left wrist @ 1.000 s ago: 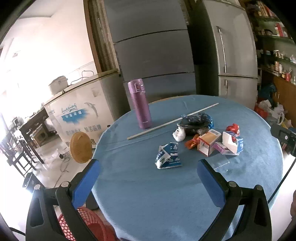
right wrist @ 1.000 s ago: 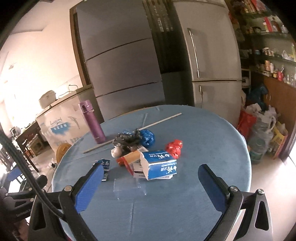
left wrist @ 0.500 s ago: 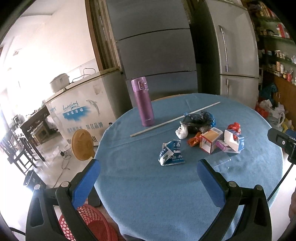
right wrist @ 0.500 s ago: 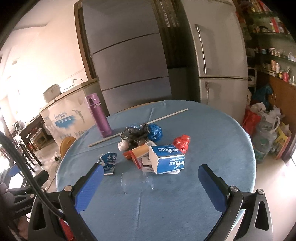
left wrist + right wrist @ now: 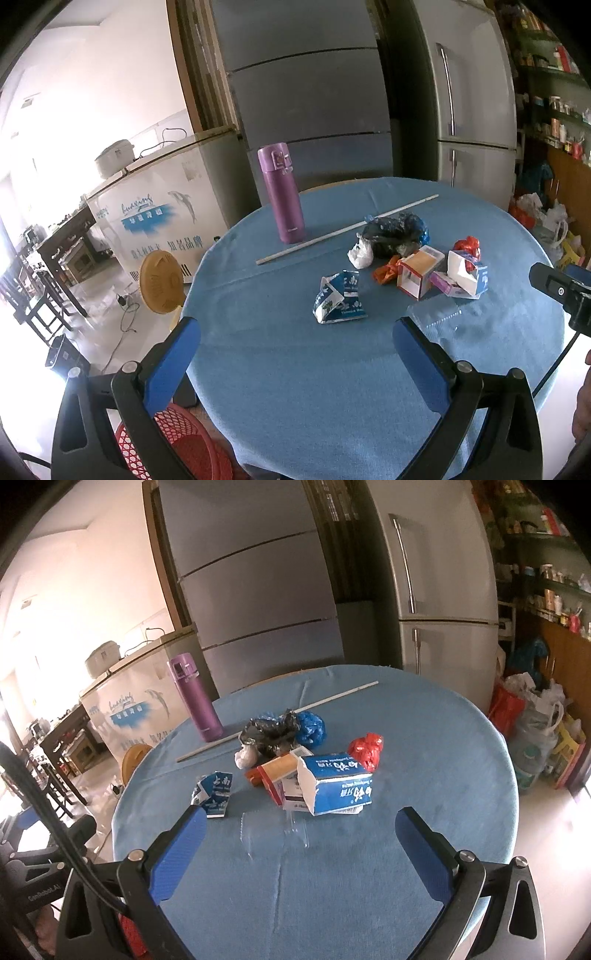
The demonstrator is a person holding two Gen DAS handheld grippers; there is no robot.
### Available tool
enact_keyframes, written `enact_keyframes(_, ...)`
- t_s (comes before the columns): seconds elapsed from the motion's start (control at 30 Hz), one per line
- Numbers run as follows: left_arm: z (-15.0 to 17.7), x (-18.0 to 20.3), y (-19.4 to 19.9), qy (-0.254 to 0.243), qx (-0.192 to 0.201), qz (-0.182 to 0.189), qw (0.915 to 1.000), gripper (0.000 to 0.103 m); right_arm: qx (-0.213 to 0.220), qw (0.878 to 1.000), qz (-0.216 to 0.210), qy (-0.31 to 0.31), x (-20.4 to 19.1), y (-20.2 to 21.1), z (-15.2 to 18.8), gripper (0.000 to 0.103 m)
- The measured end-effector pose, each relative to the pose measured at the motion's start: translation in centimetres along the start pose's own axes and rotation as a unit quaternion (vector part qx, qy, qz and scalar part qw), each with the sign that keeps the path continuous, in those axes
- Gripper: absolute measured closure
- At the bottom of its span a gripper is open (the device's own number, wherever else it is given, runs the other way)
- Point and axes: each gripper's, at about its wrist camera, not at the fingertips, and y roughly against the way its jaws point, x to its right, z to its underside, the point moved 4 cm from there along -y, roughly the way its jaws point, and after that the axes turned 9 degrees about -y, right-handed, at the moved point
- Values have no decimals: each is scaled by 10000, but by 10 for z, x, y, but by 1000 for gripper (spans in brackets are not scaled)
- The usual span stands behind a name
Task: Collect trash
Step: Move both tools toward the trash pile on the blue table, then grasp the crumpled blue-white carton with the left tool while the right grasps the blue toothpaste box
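Left wrist view
Left gripper (image 5: 295,343): its blue fingers are standing wide apart, holding nothing, hovering over the near edge of the tabletop (image 5: 295,387).
Crushed blue carton (image 5: 340,297): it is lying at 12 o'clock from the gripper, apart from the other trash.
Trash cluster: an orange-topped box (image 5: 419,271), a blue-and-white carton (image 5: 467,275), a red bag (image 5: 468,245), an orange wrapper (image 5: 384,271), a white wad (image 5: 360,253) and a black-and-blue bag (image 5: 397,232) are sitting together at 1 o'clock.
Clear plastic piece (image 5: 439,319): it is lying flat just beside the right finger, at 2 o'clock.
Purple flask (image 5: 281,194): it is standing upright at 12 o'clock, far side of the tabletop, with a thin white rod (image 5: 347,229) running just in front of its base.
Red basket (image 5: 177,443): it is showing below the tabletop edge at 7 o'clock.

Right wrist view
Right gripper (image 5: 301,834): its fingers are spread wide and gripping nothing, hanging above the tabletop (image 5: 424,738).
Clear plastic piece (image 5: 273,829): it is lying between the fingertips, at 12 o'clock and closest.
Blue-and-white carton (image 5: 336,782): it is lying on its side just beyond, touching the orange-topped box (image 5: 277,771).
Crushed blue carton (image 5: 214,788): it is sitting at 10 o'clock, just past the left finger.
Red bag (image 5: 365,749): at 1 o'clock, behind the carton.
Black-and-blue bag (image 5: 284,731): at 12 o'clock, farther back, with the white wad (image 5: 245,757) beside it.
Purple flask (image 5: 195,698): it is standing at 11 o'clock near the far rim.
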Motion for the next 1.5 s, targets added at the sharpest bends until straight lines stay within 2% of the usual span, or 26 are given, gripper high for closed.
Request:
enact_keyframes(0.47,1,7,-13,-77,-213,81,9997,0,-146,9999,-1,-92,7,-12,2,0)
enact_keyframes(0.63,6,6,-34,41,-521,296,9982,0,-222,9997,32,-89,14,-25,4,0)
enact_keyframes(0.93,22,-6,-97,342,-1242,413,9908,0,-511,9984,134,-187,40,-88,-1,0)
enact_keyframes(1.07,21,-11,-127,378,-1387,483,9884,0,-781,9963,215,-288,54,-126,-6,0)
enact_keyframes(1.3,10,-9,-190,691,-1654,968,9790,0,-1015,9938,124,-438,64,-166,-14,0)
enact_keyframes(1.4,1,0,-213,758,-1647,1340,9743,0,-1073,9928,-16,-535,65,-177,-16,0)
enact_keyframes(1.5,-8,7,-232,788,-1611,1561,9713,0,-1147,9911,-146,-655,66,-184,-16,0)
